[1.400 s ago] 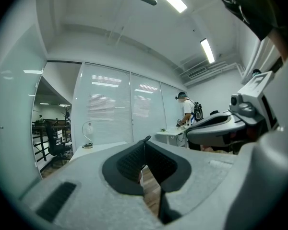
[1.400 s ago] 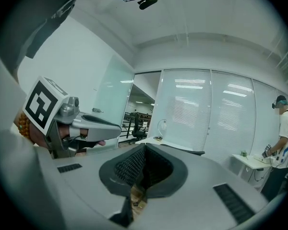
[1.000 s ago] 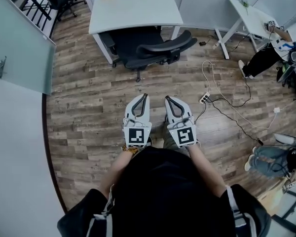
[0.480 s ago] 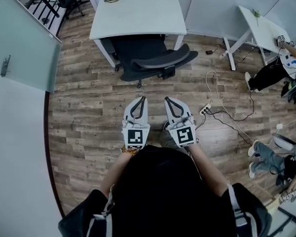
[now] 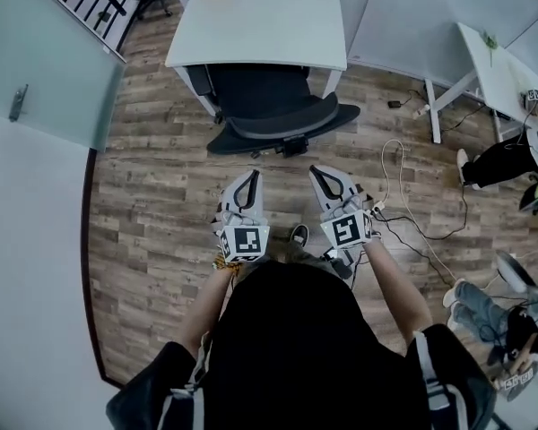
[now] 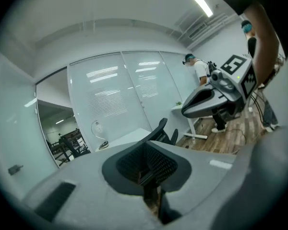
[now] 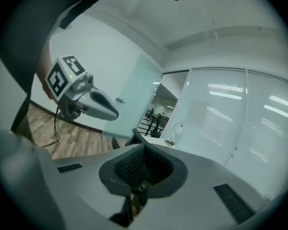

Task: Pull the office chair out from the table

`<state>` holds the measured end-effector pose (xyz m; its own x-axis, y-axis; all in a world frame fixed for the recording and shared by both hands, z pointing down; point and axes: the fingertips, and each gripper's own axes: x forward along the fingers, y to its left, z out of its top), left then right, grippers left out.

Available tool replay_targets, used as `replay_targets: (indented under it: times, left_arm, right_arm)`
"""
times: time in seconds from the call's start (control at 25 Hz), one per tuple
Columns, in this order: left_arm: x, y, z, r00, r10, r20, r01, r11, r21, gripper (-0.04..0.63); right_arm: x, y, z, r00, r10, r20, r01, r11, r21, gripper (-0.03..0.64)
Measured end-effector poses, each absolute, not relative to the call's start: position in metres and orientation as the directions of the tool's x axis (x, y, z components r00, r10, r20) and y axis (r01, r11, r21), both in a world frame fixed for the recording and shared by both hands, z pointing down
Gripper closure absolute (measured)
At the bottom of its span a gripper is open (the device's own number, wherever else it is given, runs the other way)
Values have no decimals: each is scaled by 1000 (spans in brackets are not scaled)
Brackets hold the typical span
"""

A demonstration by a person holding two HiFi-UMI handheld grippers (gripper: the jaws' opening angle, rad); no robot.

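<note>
Head view: the office chair [image 5: 278, 115] sits tucked under the white table [image 5: 260, 25], backrest outward. The left gripper [image 5: 253, 176] and right gripper [image 5: 316, 171] hover just out from the table, near the backrest but apart from it.

Left gripper view: the jaws are pressed together with nothing between them.

Right gripper view: these jaws are likewise closed and empty.

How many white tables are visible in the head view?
2. One table stands at the top centre, with the office chair partly under it. The other table is at the upper right, cut off by the edge. More may be out of view.
</note>
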<state>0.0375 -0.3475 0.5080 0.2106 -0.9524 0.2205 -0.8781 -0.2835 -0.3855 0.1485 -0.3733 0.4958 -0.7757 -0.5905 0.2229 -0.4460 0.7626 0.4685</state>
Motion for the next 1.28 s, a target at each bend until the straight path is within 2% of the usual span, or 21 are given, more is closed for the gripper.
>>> replay_targets:
  times: [0.2,0.44,0.48,0.56,0.68,0.88,1.04,1.16,1.28]
  left_arm:
    - [29,-363,542,149,-930,336,-781,-319,-537,569]
    - [6,-390,593,98,-888,449,-693,-385,-610,560]
    - [2,-394,603,92,-879,469,-688,-396,-608,545]
    - [-3,-401,620,80,-859,505,-683,-417,-600,486]
    - [-6,-415,632,61,-844,533,-650,-439,-621,459]
    - [-10,-428,650,53,-812,581,-563,-505,-655,443]
    - [-13,-440,664,46,-781,623,-537,-545,-644,442]
    - [-12,-440,667,61,-776,628,-532,-557,-637,454]
    - [-8,-437,670,73,-778,624,-507,-567,-649,494]
  right_arm:
    - [170,-410,532,-795,-491,356,-185,755,629,609]
    - [187,-469,576,-724,-475,500,-10,732,681,606]
    - [187,-475,586,-709,-466,529,29,731,682,596]
    - [188,-486,602,-681,-453,575,91,727,681,518]
    - [190,-505,617,-643,-457,615,142,717,682,492]
    - [195,-530,646,-578,-444,685,219,725,654,454]
    - [203,-549,664,-529,-425,734,244,752,612,436]
    - [201,-553,671,-514,-403,757,266,764,588,431]
    - [203,-555,683,-486,-399,778,306,756,579,439]
